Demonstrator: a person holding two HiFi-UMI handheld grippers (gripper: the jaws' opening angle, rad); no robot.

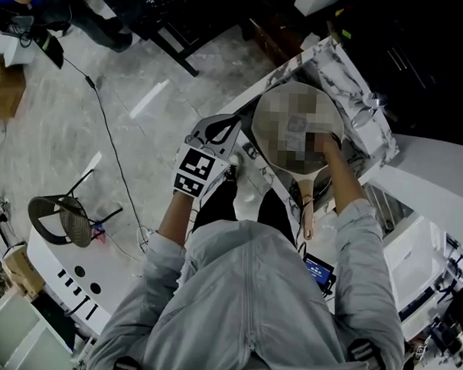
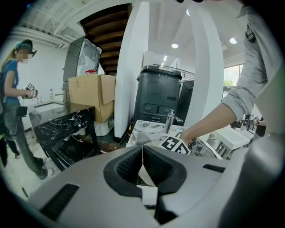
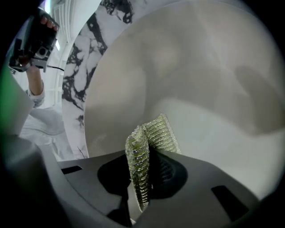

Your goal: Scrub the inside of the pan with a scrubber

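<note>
A cream-coloured pan (image 3: 200,80) fills the right gripper view. My right gripper (image 3: 144,165) is shut on a folded green and silver mesh scrubber (image 3: 151,138), whose tip lies against the pan's inner surface. In the head view the pan (image 1: 272,155) sits on the marble counter with its pale handle (image 1: 306,210) pointing toward the person, and the right arm reaches into it. My left gripper (image 1: 218,134) hangs left of the pan, apart from it. Its jaws (image 2: 142,167) are shut with nothing between them. It also shows held up at the upper left (image 3: 33,42).
The marble counter (image 1: 365,109) has a faucet (image 2: 170,119) at its back. A cardboard box (image 2: 91,95), a dark bin-like unit (image 2: 158,95) and a black marble table (image 2: 62,127) stand beyond. Another person (image 2: 13,102) stands at far left. A chair (image 1: 61,219) sits on the floor.
</note>
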